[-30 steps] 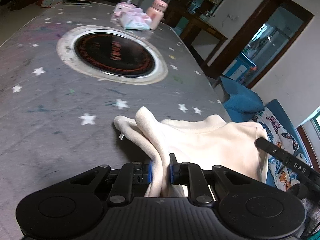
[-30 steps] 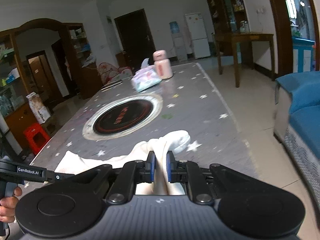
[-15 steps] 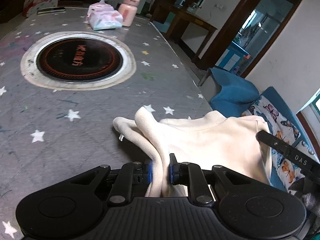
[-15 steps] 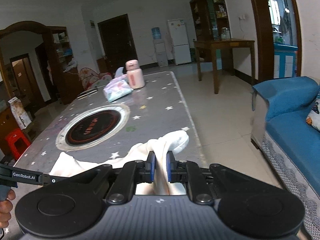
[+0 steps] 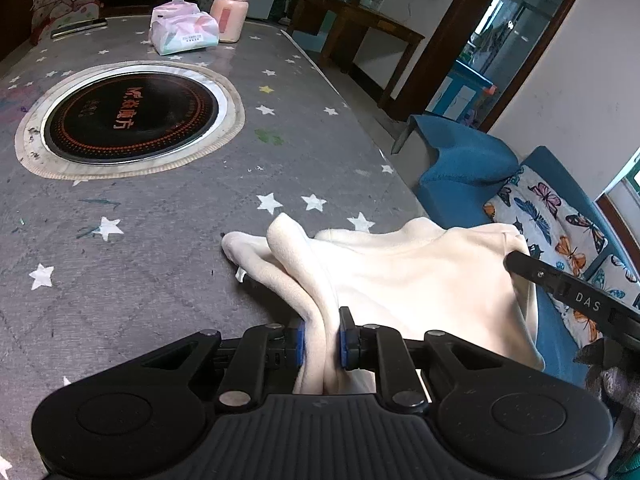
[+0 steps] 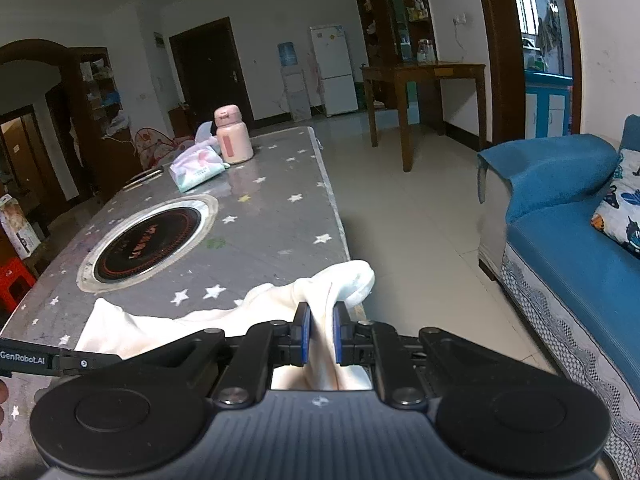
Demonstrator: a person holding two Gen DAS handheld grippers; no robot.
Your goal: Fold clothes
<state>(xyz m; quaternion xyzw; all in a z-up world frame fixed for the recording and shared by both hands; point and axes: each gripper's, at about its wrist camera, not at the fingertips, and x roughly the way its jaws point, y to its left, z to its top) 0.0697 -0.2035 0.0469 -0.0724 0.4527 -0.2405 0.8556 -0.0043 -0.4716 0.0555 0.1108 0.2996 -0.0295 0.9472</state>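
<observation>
At lower centre, our left gripper (image 5: 321,334) and right gripper (image 6: 321,334) each pinch the cream garment (image 5: 420,280), its lower part hidden.

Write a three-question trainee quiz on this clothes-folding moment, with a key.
1. True or false: both grippers are shut on the cream garment.
2. Which stands beside the tissue pack? A: pink bottle; B: kettle; C: bowl.
3. Fill in: the round black cooktop is set into the ____.

Key: 1 true: left gripper and right gripper each pinch a fold. 2 A. 3 table.
</observation>
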